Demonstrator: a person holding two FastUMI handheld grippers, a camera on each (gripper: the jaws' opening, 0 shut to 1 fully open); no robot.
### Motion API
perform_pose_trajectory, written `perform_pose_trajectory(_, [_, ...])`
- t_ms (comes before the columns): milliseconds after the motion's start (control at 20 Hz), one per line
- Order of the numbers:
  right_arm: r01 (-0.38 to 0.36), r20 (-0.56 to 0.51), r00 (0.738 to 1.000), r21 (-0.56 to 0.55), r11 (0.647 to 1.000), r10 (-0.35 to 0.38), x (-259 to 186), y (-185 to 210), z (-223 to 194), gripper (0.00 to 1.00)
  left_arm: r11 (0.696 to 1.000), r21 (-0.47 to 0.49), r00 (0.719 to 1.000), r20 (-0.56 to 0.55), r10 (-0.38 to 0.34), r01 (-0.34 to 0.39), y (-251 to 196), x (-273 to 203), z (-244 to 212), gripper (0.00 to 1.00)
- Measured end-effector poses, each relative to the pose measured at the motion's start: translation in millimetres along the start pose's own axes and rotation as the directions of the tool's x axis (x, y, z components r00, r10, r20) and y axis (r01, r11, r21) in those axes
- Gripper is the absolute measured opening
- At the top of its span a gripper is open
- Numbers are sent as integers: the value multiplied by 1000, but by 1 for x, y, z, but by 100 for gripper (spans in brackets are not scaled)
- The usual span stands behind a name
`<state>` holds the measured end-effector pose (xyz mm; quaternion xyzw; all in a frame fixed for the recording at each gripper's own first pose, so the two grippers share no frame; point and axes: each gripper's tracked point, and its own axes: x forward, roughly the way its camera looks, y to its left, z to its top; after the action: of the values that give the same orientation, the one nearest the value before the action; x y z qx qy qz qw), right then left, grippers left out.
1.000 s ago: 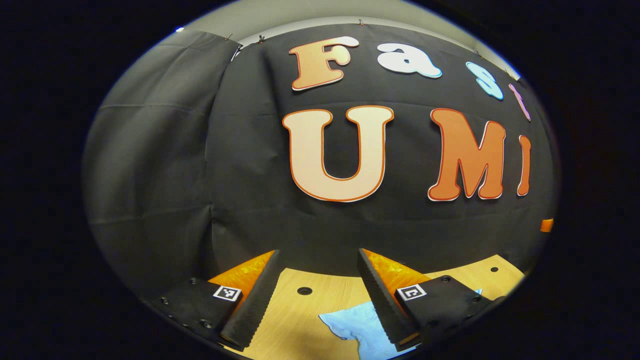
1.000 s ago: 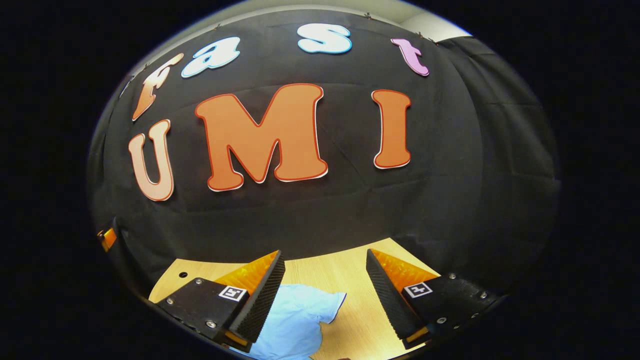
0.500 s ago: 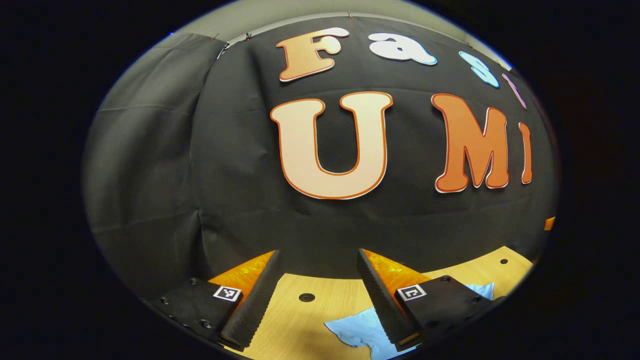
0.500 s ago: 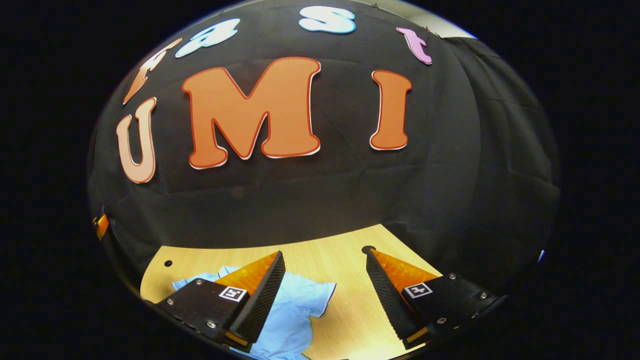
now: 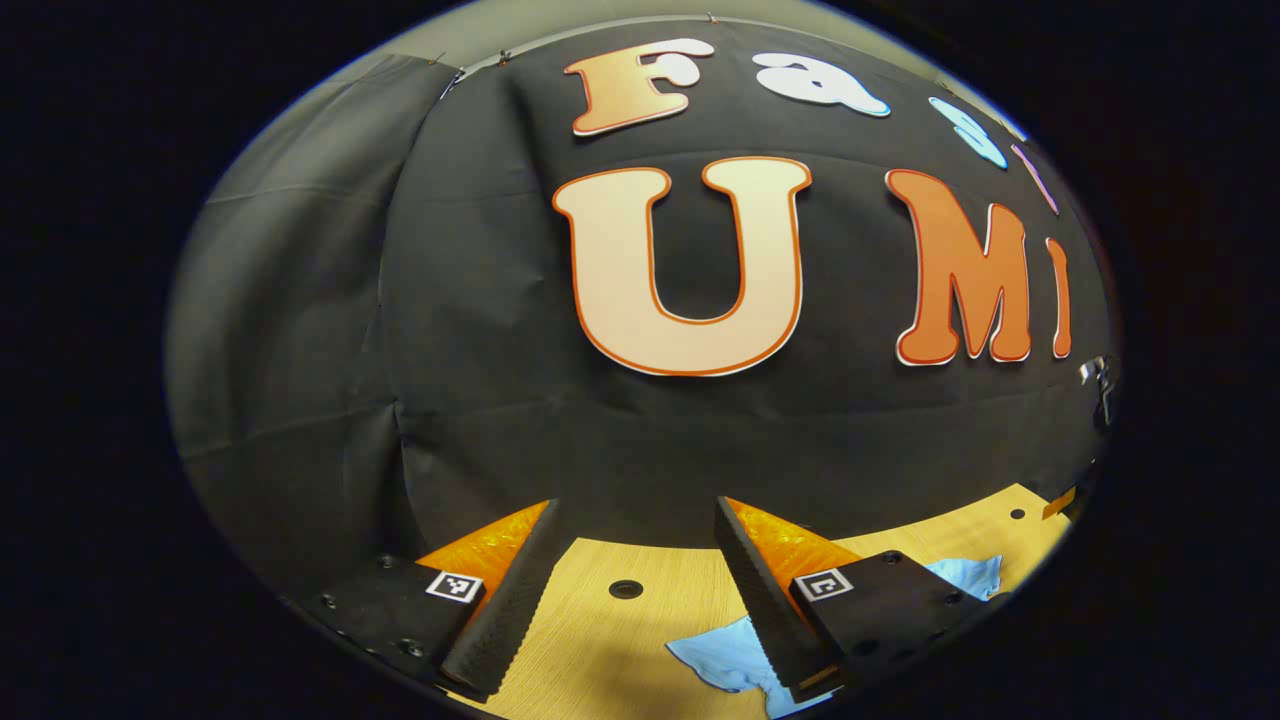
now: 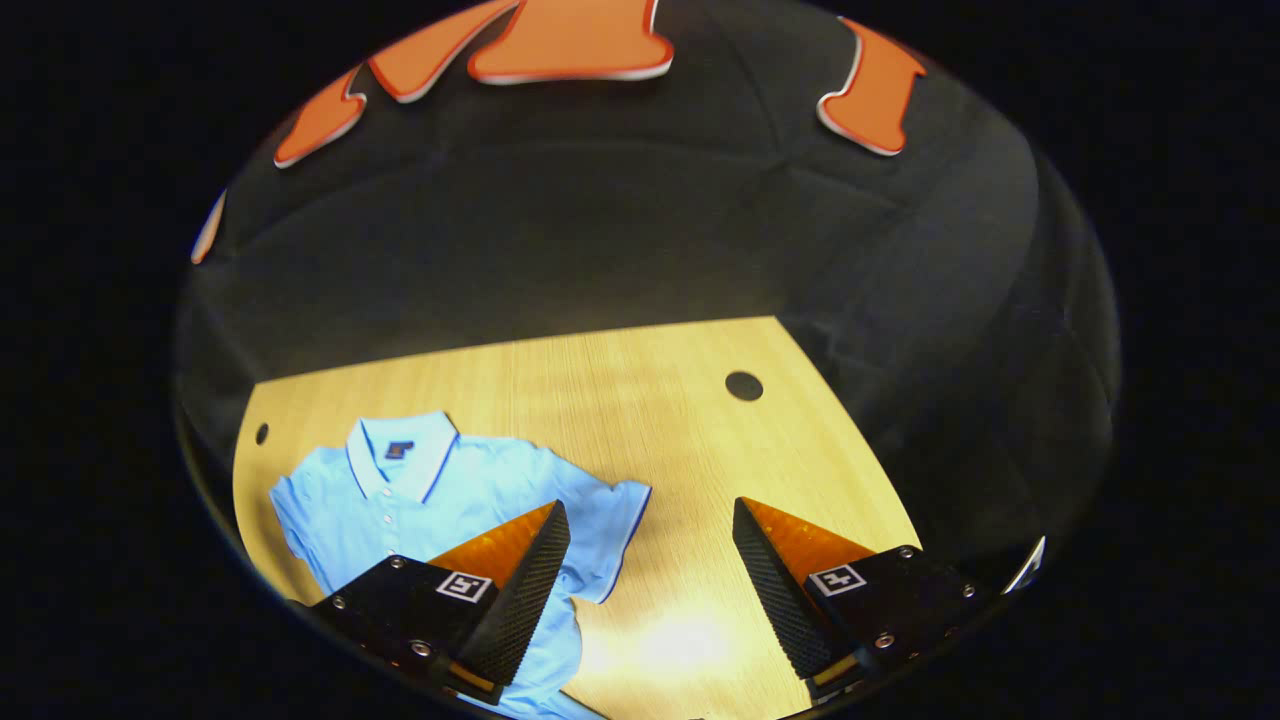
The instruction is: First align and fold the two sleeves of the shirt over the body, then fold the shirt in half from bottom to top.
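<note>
one shirt [image 6: 440,500], one table [image 6: 640,400]

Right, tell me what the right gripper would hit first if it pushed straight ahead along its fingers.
Probably the bare light wooden tabletop, just right of the light blue polo shirt's sleeve. The right gripper is open and tilted down at the table; depth is hard to judge.

Shirt [image 6: 420,500]: soft matt cloth; table [image 6: 640,400]: pale wood grain w/ slight sheen.

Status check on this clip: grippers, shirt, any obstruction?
Left gripper open, above table. Right gripper open, holding nothing, over the shirt's sleeve. Shirt flat, sleeves unfolded, collar toward the wall. Nothing in the way.
</note>
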<state>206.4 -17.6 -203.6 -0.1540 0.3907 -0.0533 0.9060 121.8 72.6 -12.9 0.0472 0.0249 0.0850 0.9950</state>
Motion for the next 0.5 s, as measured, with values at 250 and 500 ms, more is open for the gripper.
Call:
perform_pose_trajectory(250, [11, -227, 974, -49, 999, -22, 66, 6, -49, 100, 999, -1, 999, -27, 41, -41, 20, 5, -13, 97])
perform_pose_trajectory(500, [-7, -336, 942, -19, 1000, 0, 97, 20, -75, 100, 997, -5, 995, -66, 73, -74, 33, 11, -32, 97])
